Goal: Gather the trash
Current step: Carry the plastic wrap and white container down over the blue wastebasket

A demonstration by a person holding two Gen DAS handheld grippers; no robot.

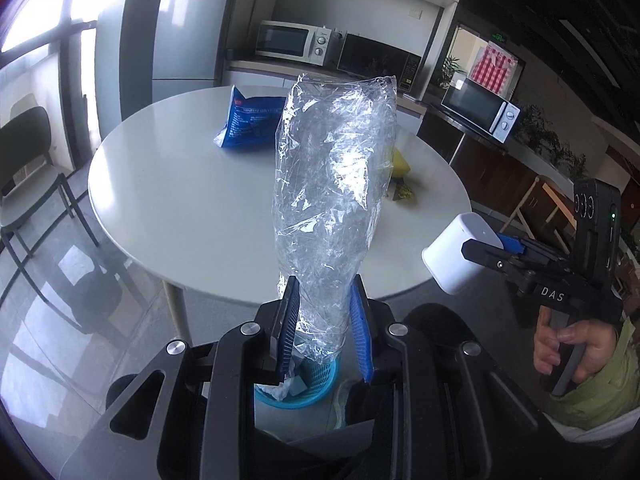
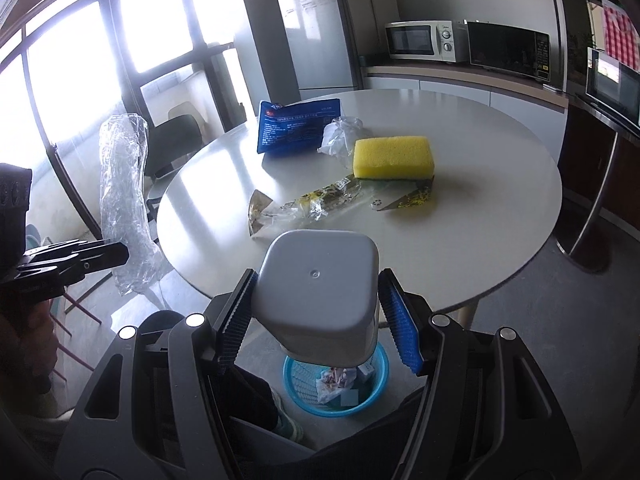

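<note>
A pantry-style room with a refrigerator (image 2: pixel 316 36) and microwave ovens (image 2: pixel 426 40) along the back wall; in the foreground, a round white counter (image 2: pixel 500 208). On the counter lie a blue packet (image 2: pixel 296 128) with white print too small to read, a crumpled clear wrapper (image 2: pixel 340 136), a yellow sponge (image 2: pixel 394 158) and a flattened printed wrapper (image 2: pixel 320 204) whose far end runs under the sponge. In the left wrist view the sponge is almost wholly hidden behind the held plastic.

The left tool (image 1: pixel 326 332) is clenched on the lower end of a long crinkled clear plastic bag (image 1: pixel 336 184), held upright; its bottom edge hangs just above a blue basket (image 2: pixel 304 392) on the floor. The right tool (image 2: pixel 318 320) grips a white square container (image 2: pixel 316 292) between its blue pads, base toward the camera; its open end is hidden in this view, as is part of the basket below. The basket holds paper-like scraps, possibly tissue, hard to make out. The right tool's body bears the letters "DAS" in the left wrist view. The person's hand (image 1: pixel 572 352) on its handle is cut off by the frame edge.
</note>
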